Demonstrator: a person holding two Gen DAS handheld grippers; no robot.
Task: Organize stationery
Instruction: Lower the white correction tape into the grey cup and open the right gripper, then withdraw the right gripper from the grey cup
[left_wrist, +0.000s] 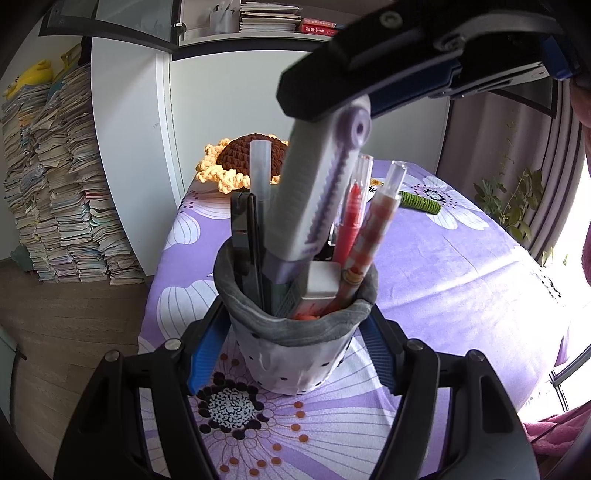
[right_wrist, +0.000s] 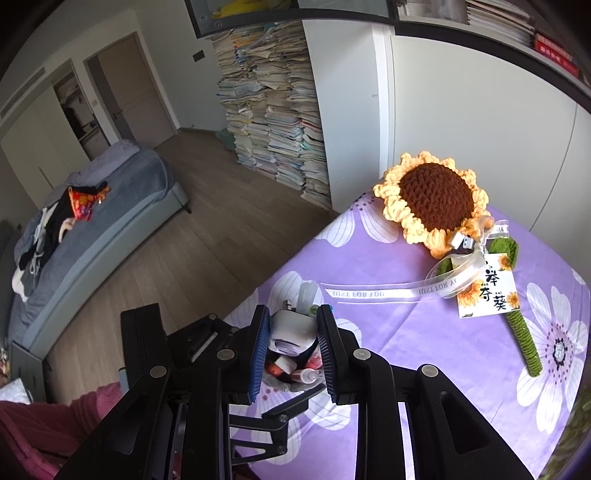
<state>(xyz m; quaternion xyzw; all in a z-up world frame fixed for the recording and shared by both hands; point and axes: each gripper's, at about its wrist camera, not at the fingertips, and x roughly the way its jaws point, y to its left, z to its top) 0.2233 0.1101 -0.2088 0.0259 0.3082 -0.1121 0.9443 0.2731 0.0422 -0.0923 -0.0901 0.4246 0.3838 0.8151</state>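
Pen cup (left_wrist: 295, 354): grey fabric, dotted white body, upright on purple flowered cloth (left_wrist: 461, 273). Left gripper (left_wrist: 291, 354) clamps cup from both sides, blue pads pressed against its wall. Right gripper (right_wrist: 291, 343) above cup, pointing down, jaws closed on top end of grey-and-lilac cutter (left_wrist: 314, 199); cutter's lower end sits inside cup, body leaning toward right gripper. Also in cup: red pen (left_wrist: 351, 218), checked pen (left_wrist: 373, 236), frosted pen (left_wrist: 260, 170), black clip (left_wrist: 245, 236) at left rim, white eraser (left_wrist: 317, 288) at near rim. Crochet sunflower (right_wrist: 436, 199) lies beyond cup at far edge of cloth, green stem (right_wrist: 524, 343) and tag (right_wrist: 487, 291) trailing right. Paper stacks (left_wrist: 62, 184) on floor, left of cup.
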